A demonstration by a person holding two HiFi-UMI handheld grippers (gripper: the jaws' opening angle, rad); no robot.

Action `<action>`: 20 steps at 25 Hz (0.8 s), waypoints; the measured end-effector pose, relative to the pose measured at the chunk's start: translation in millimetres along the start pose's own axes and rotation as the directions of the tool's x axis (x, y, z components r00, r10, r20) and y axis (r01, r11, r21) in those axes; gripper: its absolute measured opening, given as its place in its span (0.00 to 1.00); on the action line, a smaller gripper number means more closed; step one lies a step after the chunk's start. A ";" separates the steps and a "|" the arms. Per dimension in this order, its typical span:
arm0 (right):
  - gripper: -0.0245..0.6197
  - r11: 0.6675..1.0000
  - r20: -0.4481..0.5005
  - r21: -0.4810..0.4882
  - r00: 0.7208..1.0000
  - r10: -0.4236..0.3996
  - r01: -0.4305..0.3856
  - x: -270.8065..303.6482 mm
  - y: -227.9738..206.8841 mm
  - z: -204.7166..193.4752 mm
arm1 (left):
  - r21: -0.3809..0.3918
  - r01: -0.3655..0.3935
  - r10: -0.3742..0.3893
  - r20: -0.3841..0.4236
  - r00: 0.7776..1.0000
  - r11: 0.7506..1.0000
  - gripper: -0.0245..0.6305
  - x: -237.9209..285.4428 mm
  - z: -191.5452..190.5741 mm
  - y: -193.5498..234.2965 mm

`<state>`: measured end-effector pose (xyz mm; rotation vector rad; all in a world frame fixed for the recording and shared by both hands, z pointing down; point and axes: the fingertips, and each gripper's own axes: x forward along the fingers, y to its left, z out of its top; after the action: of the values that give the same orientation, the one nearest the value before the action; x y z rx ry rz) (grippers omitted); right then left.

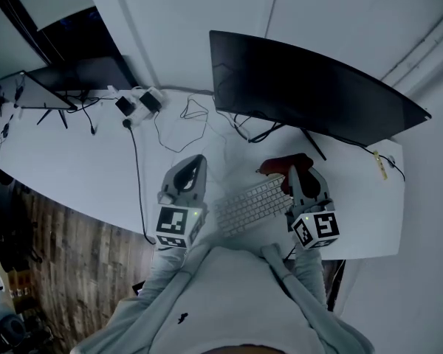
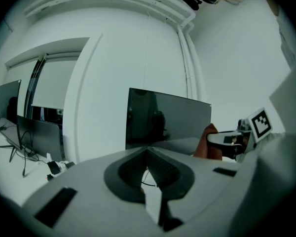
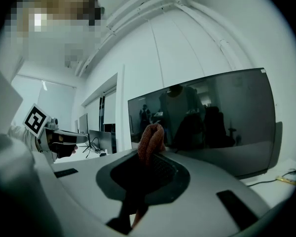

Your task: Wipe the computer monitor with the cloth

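Observation:
A wide dark monitor (image 1: 310,91) stands at the back of the white desk (image 1: 74,161), its screen off; it also fills the right gripper view as monitor (image 3: 212,117) and shows in the left gripper view as monitor (image 2: 167,117). My right gripper (image 1: 299,169) is shut on a reddish-brown cloth (image 1: 284,165), which sticks up between the jaws as cloth (image 3: 150,142). It hovers over the keyboard's right end, short of the screen. My left gripper (image 1: 194,164) is shut with nothing in it, left of the keyboard; its jaws meet at the tips (image 2: 148,152).
A white keyboard (image 1: 251,205) lies between the grippers. Cables (image 1: 192,120) and power adapters (image 1: 140,102) lie behind the left gripper. A second monitor (image 1: 52,87) stands at the far left. The desk's front edge drops to a wooden floor (image 1: 66,271).

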<state>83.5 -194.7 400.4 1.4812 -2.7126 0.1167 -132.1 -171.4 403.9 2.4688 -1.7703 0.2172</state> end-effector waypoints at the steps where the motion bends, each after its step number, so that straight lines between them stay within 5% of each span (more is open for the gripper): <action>1: 0.09 1.000 -0.004 -0.001 1.000 -0.005 0.005 2.6 0.9 -0.6 | 0.007 0.009 -0.009 0.005 1.000 1.000 0.07 1.0 2.2 1.8; 8: 0.09 1.000 -0.026 0.009 1.000 0.014 -0.014 21.7 11.7 -3.1 | -0.003 0.012 -0.012 0.001 1.000 1.000 0.07 -1.9 1.0 19.8; 20: 0.09 0.981 0.025 -0.090 0.984 0.175 -0.173 73.2 43.7 40.7 | -0.036 -0.013 0.013 -0.003 1.000 0.999 0.07 -14.8 -7.8 21.0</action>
<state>6.9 -236.1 363.8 1.2331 -2.8297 -0.0207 -157.2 -163.1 408.9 2.4315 -1.7741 0.1879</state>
